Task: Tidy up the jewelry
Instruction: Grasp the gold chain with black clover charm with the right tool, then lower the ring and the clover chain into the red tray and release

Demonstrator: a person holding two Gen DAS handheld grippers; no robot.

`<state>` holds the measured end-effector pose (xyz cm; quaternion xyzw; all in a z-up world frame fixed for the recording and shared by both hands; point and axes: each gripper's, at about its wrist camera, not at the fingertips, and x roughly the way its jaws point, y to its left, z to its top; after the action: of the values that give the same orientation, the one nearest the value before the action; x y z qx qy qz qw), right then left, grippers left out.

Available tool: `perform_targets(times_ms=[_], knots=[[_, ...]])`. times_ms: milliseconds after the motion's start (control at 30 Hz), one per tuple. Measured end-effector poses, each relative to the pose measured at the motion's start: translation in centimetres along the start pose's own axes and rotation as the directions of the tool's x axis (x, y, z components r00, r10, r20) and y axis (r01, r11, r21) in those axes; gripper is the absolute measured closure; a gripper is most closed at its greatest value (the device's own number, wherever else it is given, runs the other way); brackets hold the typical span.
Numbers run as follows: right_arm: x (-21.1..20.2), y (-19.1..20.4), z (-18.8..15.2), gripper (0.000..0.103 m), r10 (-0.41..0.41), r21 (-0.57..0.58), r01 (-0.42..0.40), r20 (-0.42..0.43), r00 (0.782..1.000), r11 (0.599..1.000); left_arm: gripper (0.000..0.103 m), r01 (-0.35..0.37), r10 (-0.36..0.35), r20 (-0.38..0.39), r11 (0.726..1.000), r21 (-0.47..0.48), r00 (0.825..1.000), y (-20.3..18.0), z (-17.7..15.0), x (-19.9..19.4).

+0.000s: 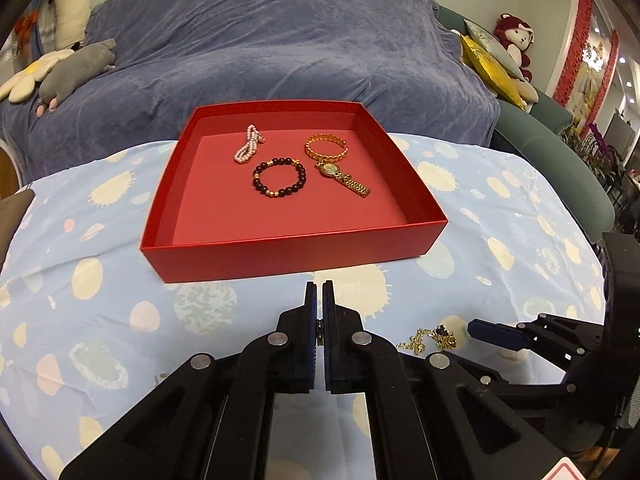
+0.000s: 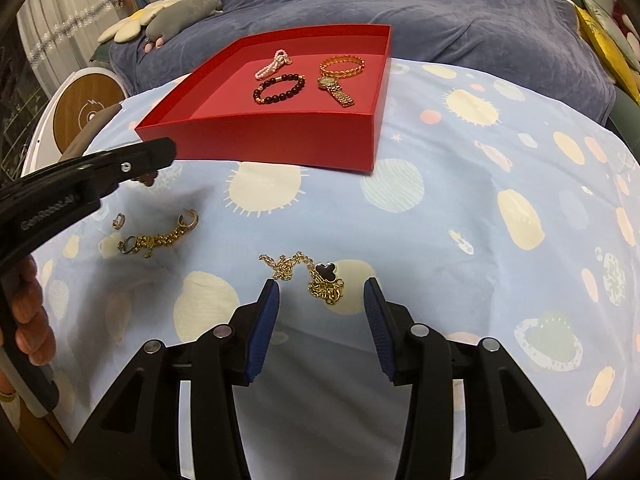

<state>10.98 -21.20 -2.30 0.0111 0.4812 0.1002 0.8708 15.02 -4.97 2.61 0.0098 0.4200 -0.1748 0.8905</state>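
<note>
Right hand-held gripper (image 2: 322,294) had its jaws spread wide, nothing between the pads. The gold necklace with black clover pendant (image 2: 316,274) lay on the worktop (image 2: 460,220) just ahead of the tips, roughly centred in the gap, not touched.

Left hand-held gripper (image 1: 319,296) had its pads pressed nearly together on a small dark-and-gold piece (image 1: 320,330); too small to tell what it was. It sat just short of the near wall of the red tray (image 1: 280,256). In the right wrist view the left gripper came in from the left edge, above a gold chain bracelet (image 2: 158,239) and small hoop earrings (image 2: 188,219) lying on the cloth.

Open cloth lay between both grippers and the tray, and to the right of the tray.

Tray held four pieces, all in the far half and mostly apart: dark bead bracelet (image 1: 279,179), gold watch (image 1: 344,179), gold bangle (image 1: 325,149) touching the watch's far end, pearl bracelet (image 1: 248,145). The near half of the tray floor was bare.

Beyond the worktop's far edge sat a sofa under a blue throw (image 1: 280,40).
</note>
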Motion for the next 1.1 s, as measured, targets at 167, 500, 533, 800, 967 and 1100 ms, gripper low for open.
perform_targets(times_ms=[167, 500, 533, 800, 967, 1100], knots=[[0.6, -0.1, -0.1, 0.061, -0.011, -0.01, 0.011, -0.01, 1.0, 1.0, 0.102, -0.002, 0.002, 0.016, 1.0, -0.017, 1.0, 1.1, -0.2, -1.6], [1.2, 0.4, 0.3, 0.075, -0.039, -0.032, 0.039, -0.005, 0.999, 0.999, 0.102, -0.003, 0.003, 0.002, 1.0, -0.03, 1.0, 1.9, -1.0, -2.0], [1.2, 0.4, 0.4, 0.08, -0.044, -0.034, 0.044, -0.004, 0.999, 0.998, 0.102, -0.004, 0.004, 0.004, 1.0, -0.031, 1.0, 2.0, -1.0, -2.1], [0.9, 0.5, 0.7, 0.097, -0.024, -0.026, 0.024, -0.001, 1.0, 0.999, 0.102, -0.012, 0.012, 0.0, 0.999, -0.047, 1.0, 2.9, -1.2, -2.3], [-1.0, 0.7, 2.2, 0.097, 0.0, 0.003, 0.0, 0.06, 0.998, 1.0, 0.102, -0.007, 0.008, 0.016, 0.998, -0.065, 1.0, 3.3, -0.7, -2.9], [-3.4, 1.0, 4.2, 0.097, 0.027, 0.025, -0.031, 0.133, 0.991, 0.999, 0.102, 0.003, 0.001, 0.048, 0.996, -0.084, 0.999, 3.6, 0.4, -3.6]])
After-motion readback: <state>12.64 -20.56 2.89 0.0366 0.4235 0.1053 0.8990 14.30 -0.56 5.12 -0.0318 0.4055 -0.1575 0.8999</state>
